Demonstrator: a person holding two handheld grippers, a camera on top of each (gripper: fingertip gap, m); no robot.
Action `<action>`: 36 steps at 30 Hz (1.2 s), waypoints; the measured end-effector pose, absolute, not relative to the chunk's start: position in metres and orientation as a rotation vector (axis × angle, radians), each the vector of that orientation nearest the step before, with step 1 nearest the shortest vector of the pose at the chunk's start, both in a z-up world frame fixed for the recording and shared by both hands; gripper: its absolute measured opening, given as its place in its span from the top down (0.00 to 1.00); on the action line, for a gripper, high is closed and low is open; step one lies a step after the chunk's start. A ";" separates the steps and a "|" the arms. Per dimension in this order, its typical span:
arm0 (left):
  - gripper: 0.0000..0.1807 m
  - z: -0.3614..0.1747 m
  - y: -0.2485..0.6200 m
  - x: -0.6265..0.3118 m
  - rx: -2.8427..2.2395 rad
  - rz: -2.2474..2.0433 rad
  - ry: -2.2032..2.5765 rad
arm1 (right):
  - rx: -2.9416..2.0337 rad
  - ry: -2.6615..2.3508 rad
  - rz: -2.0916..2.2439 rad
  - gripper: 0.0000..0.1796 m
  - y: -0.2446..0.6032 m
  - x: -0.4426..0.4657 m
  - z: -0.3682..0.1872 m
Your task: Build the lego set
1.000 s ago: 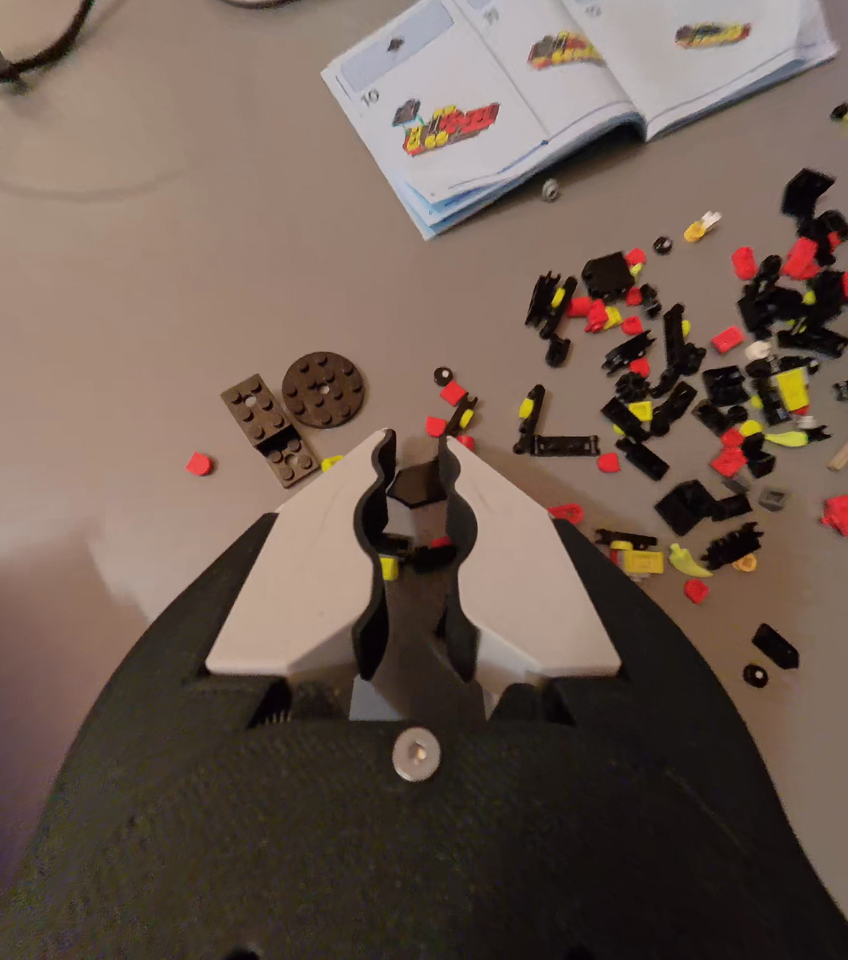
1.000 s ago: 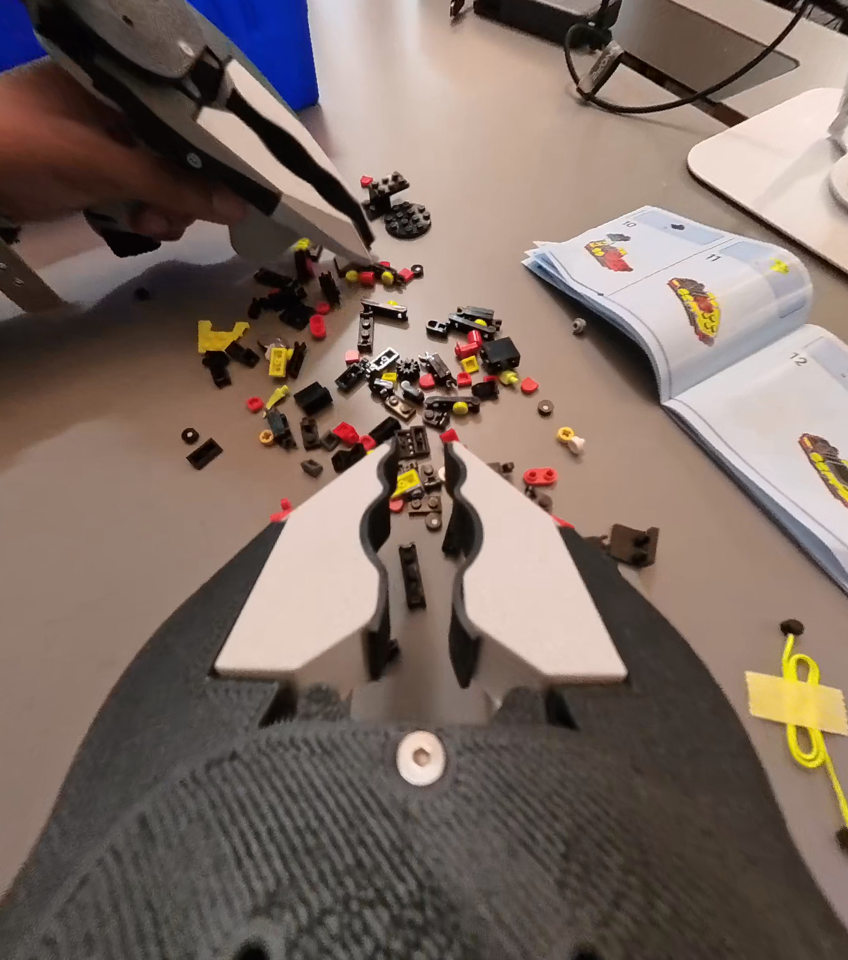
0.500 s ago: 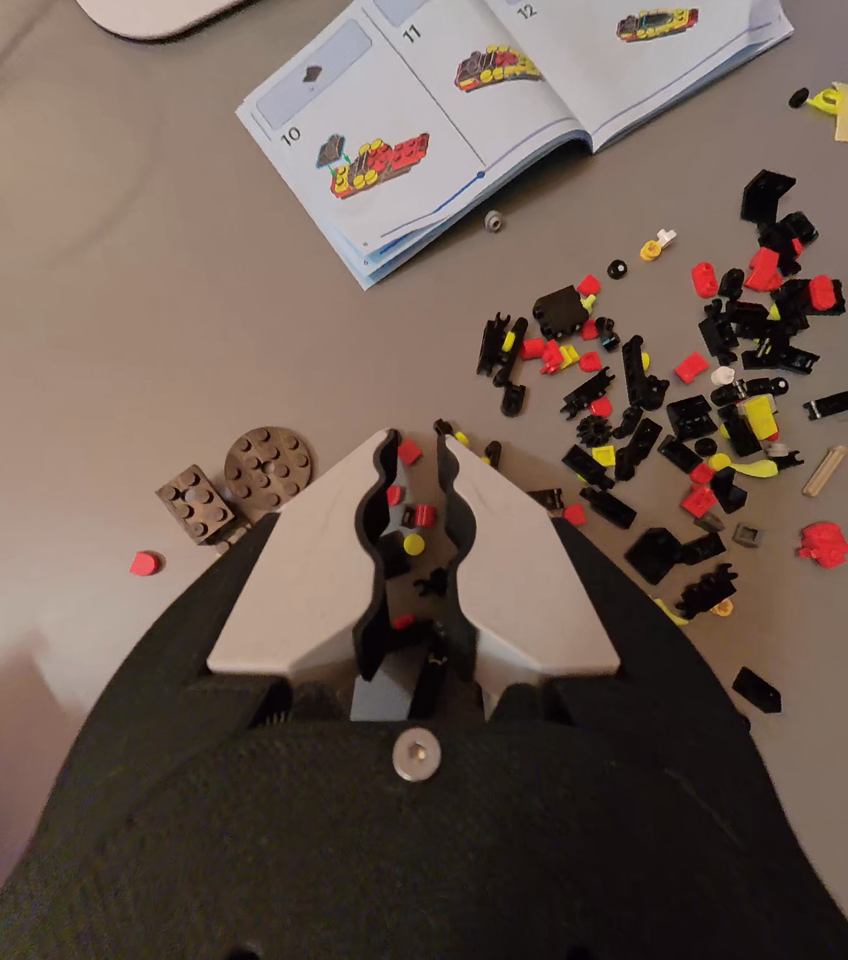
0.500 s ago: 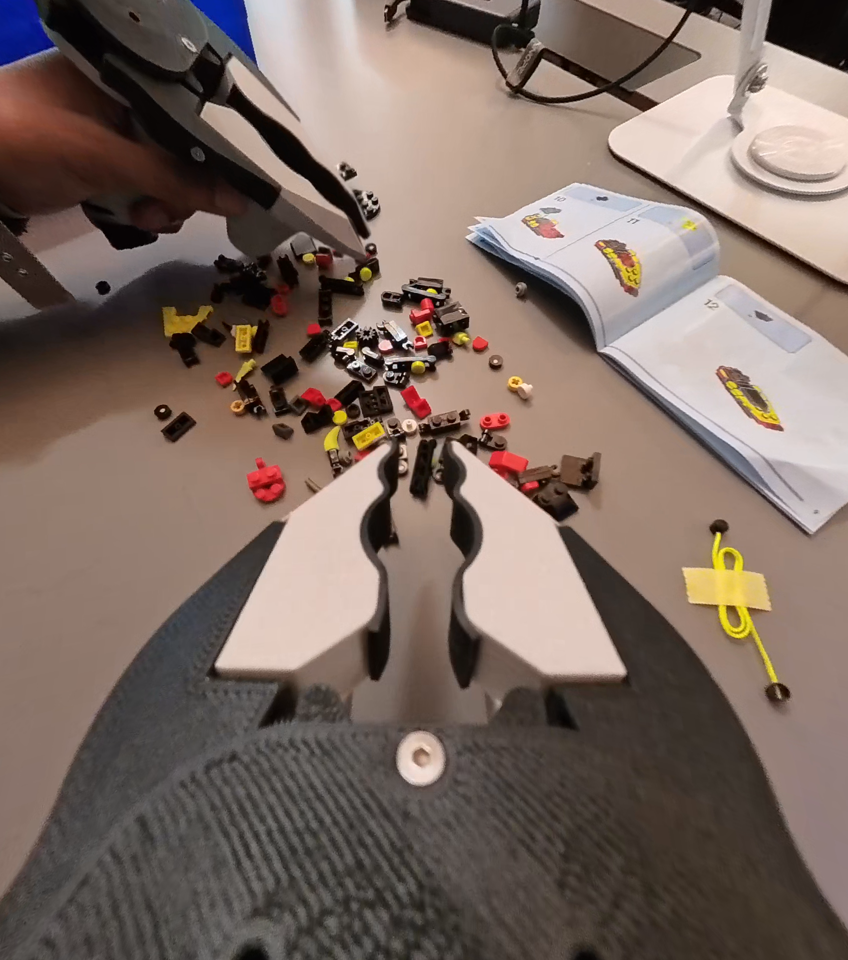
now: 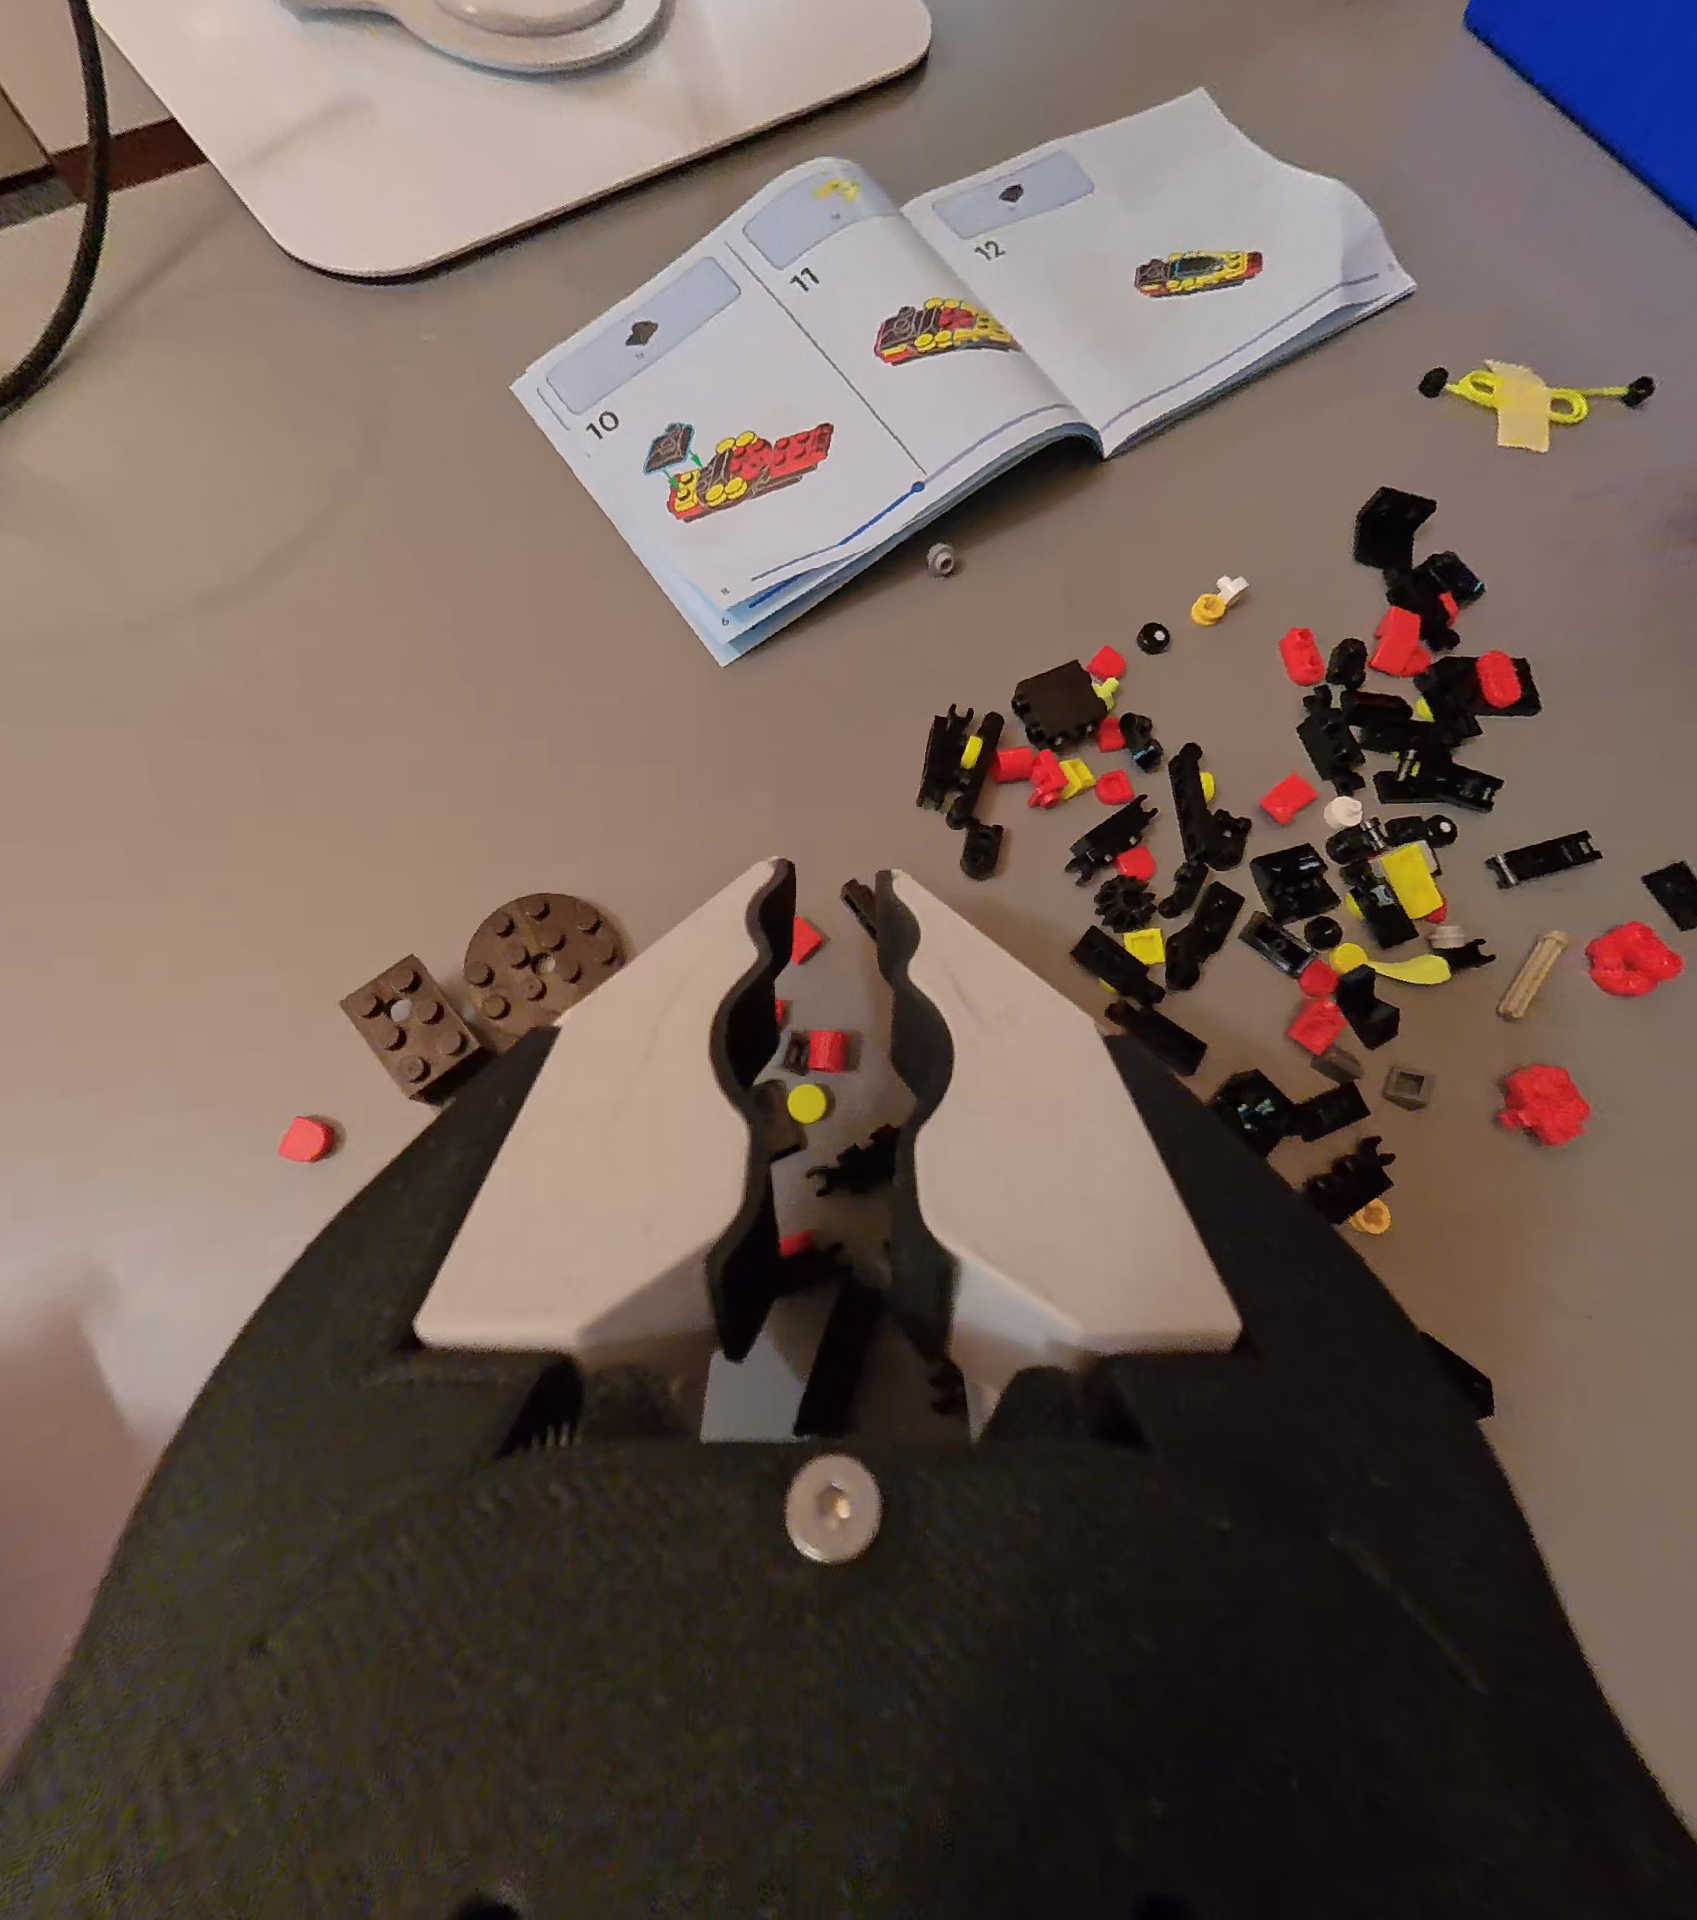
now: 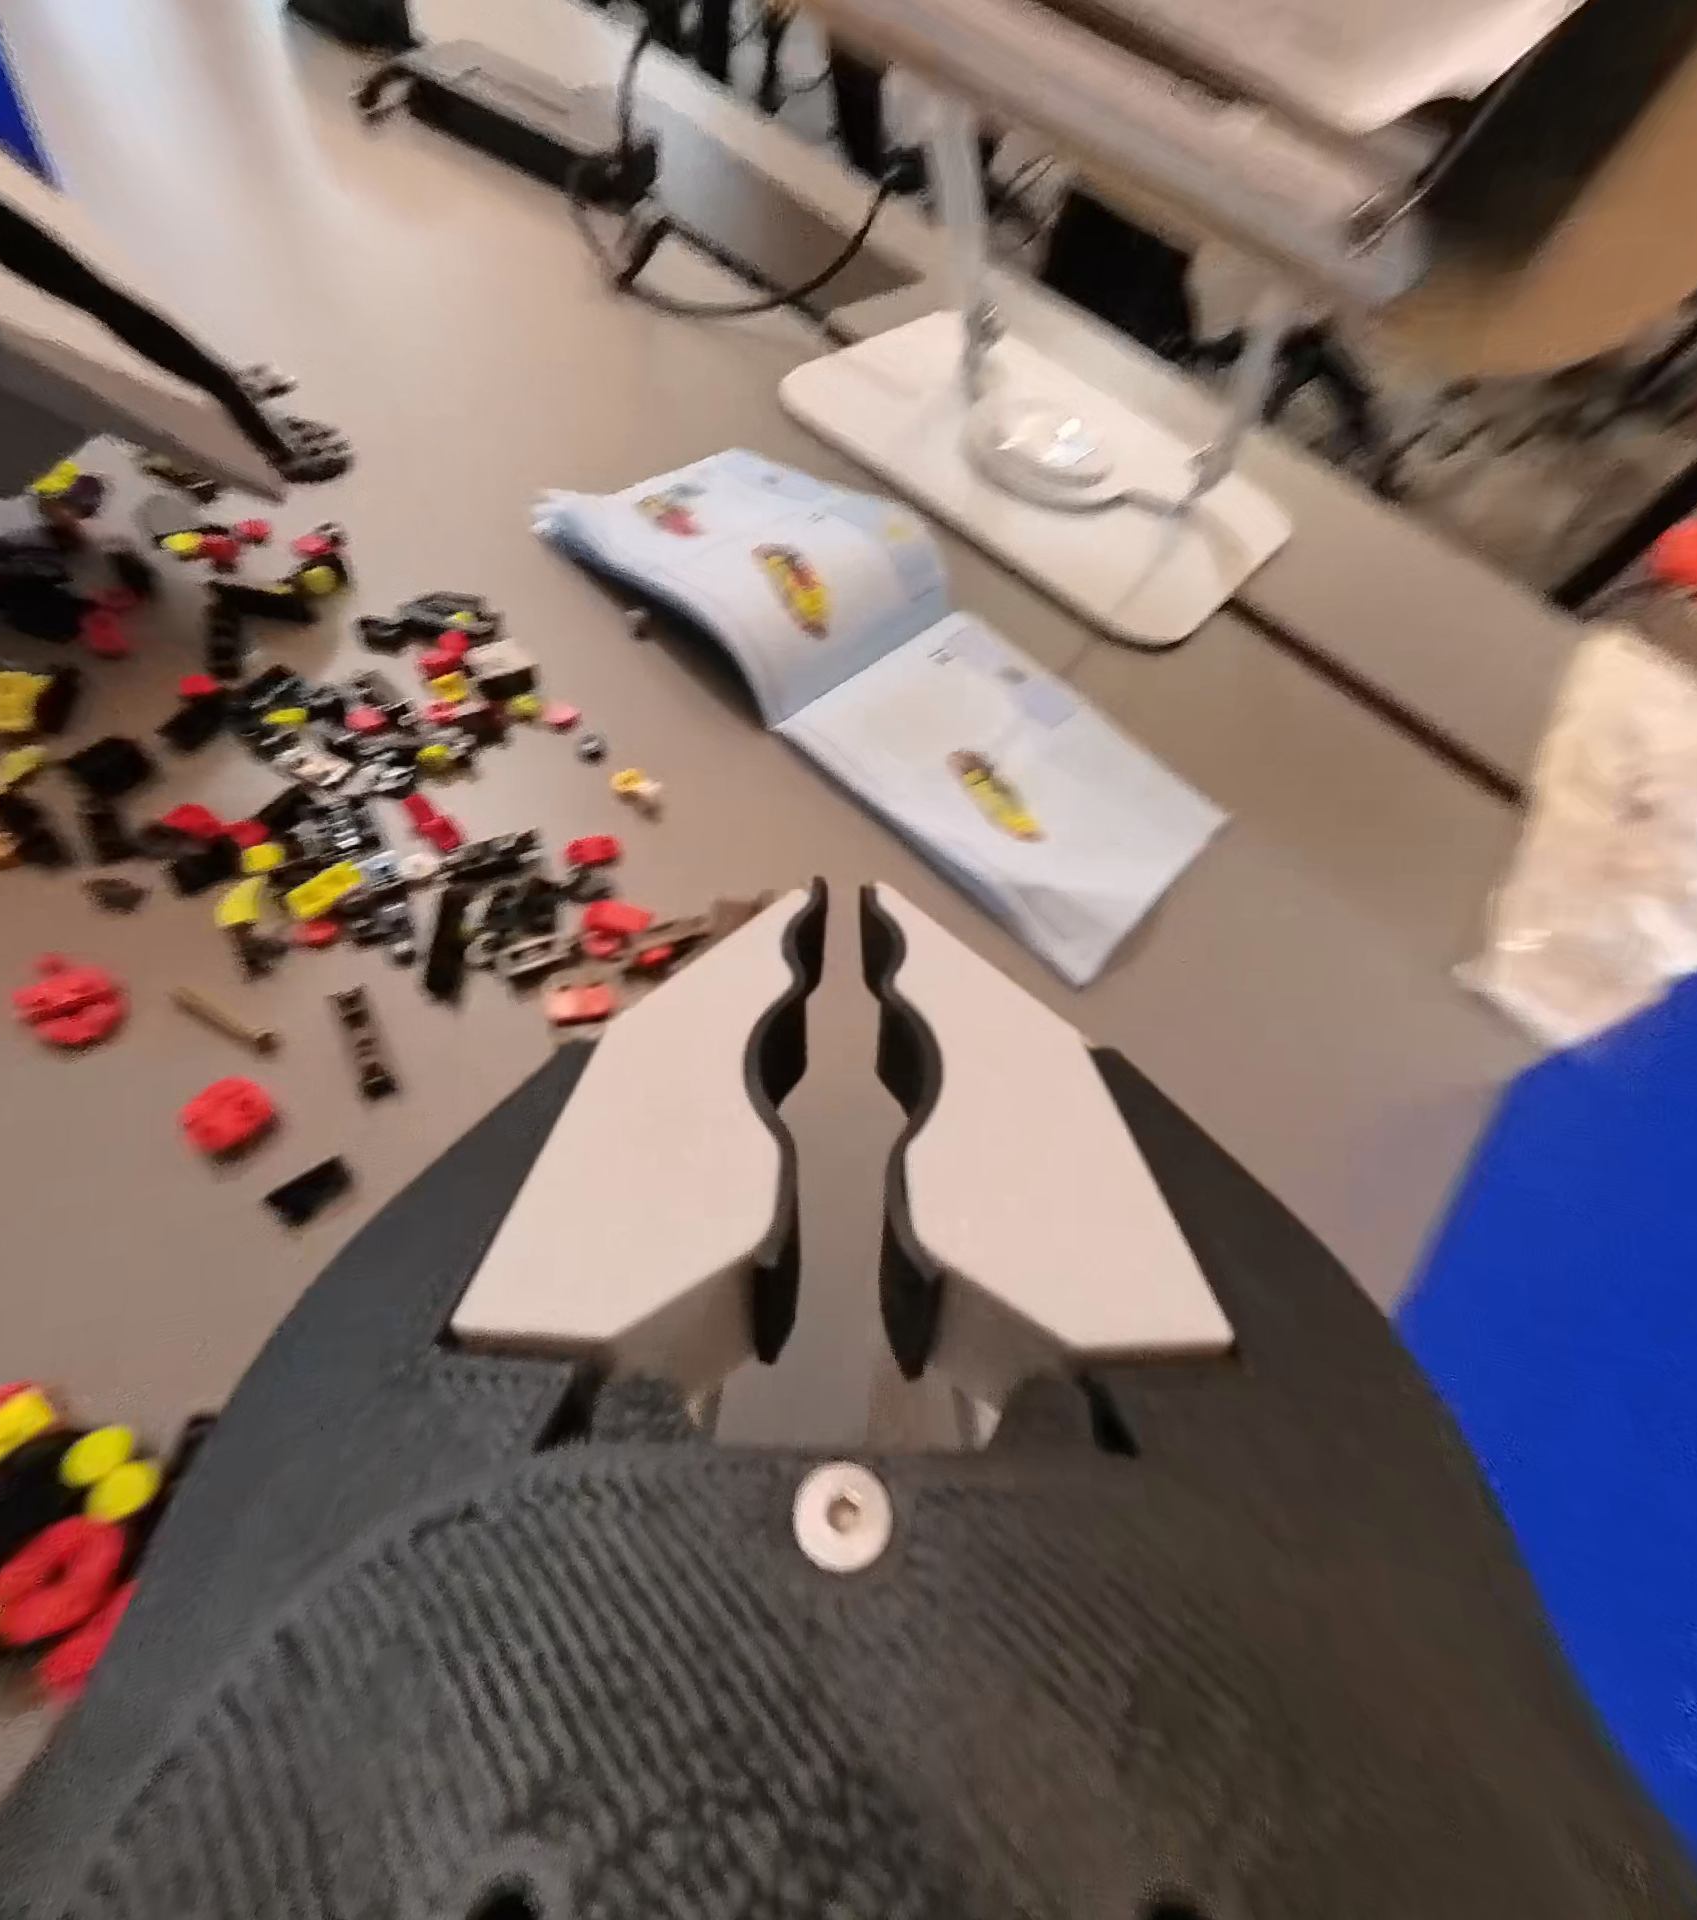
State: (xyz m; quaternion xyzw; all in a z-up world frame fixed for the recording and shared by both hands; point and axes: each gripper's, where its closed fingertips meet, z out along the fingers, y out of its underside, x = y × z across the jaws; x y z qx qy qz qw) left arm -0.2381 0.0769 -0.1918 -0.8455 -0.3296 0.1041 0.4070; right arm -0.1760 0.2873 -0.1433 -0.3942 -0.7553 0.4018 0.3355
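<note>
Loose black, red and yellow lego pieces (image 5: 1291,852) lie scattered on the grey table; in the right wrist view they (image 6: 304,779) are blurred. An open instruction booklet (image 5: 927,364) lies beyond them and also shows in the right wrist view (image 6: 875,707). A brown round plate (image 5: 543,951) and a brown studded plate (image 5: 408,1023) lie left of my left gripper (image 5: 833,883), which hovers over the pile's left edge, narrowly open and empty. My right gripper (image 6: 841,894) is nearly closed and empty. A partly built red, yellow and black model (image 6: 13,1538) lies at its lower left.
A white monitor stand base (image 5: 511,135) with a black cable (image 5: 85,208) stands at the back. A yellow string with tape (image 5: 1530,400) lies right of the booklet. A crumpled plastic bag (image 6: 1654,831) and something blue (image 6: 1633,1351) are at the right. The left gripper (image 6: 298,457) shows top left. My right fingertips sit around 25 cm from my left ones. My left gripper is the nearer one to the brown round plate (image 5: 543,951): about 6 cm, against 30 cm. It is also in sight in the right wrist view (image 6: 305,446).
My right gripper has pulled back and swung right, and its jaws have narrowed. My left gripper has drawn back from the pile; the black piece at its tips is gone.
</note>
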 end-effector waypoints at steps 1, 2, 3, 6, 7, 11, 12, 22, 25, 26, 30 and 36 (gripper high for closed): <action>0.92 -0.193 0.077 -0.237 -2.135 0.260 -0.830 | -1.003 -1.913 1.019 0.97 0.295 -0.179 -0.134; 0.92 -0.193 0.077 -0.237 -2.139 0.259 -0.829 | -0.991 -1.863 0.996 0.97 0.303 -0.181 -0.127; 0.92 -0.194 0.077 -0.236 -2.143 0.257 -0.827 | -0.997 -1.823 0.981 0.95 0.311 -0.182 -0.122; 0.92 -0.194 0.075 -0.234 -2.146 0.263 -0.825 | -1.150 -1.789 0.967 0.88 0.329 -0.187 -0.131; 0.92 -0.193 0.075 -0.235 -2.142 0.267 -0.826 | -1.205 -1.807 0.977 0.90 0.329 -0.188 -0.137; 0.92 -0.192 0.071 -0.236 -2.128 0.269 -0.840 | -1.277 -1.825 1.032 1.00 0.324 -0.190 -0.145; 0.92 -0.192 0.071 -0.236 -2.124 0.267 -0.843 | -1.288 -1.832 1.015 1.00 0.324 -0.190 -0.149; 0.92 -0.191 0.070 -0.235 -2.122 0.276 -0.841 | -1.289 -1.950 0.748 0.91 0.326 -0.190 -0.191; 0.92 -0.191 0.071 -0.234 -2.120 0.270 -0.841 | -1.288 -1.958 0.767 0.88 0.320 -0.191 -0.192; 0.92 -0.191 0.072 -0.234 -2.121 0.270 -0.839 | -1.284 -1.964 0.784 0.87 0.317 -0.190 -0.191; 0.92 -0.191 0.075 -0.231 -2.125 0.265 -0.827 | -1.268 -1.994 0.853 0.83 0.302 -0.188 -0.190; 0.91 -0.193 0.078 -0.227 -2.141 0.260 -0.811 | -1.221 -2.055 0.898 0.82 0.284 -0.184 -0.191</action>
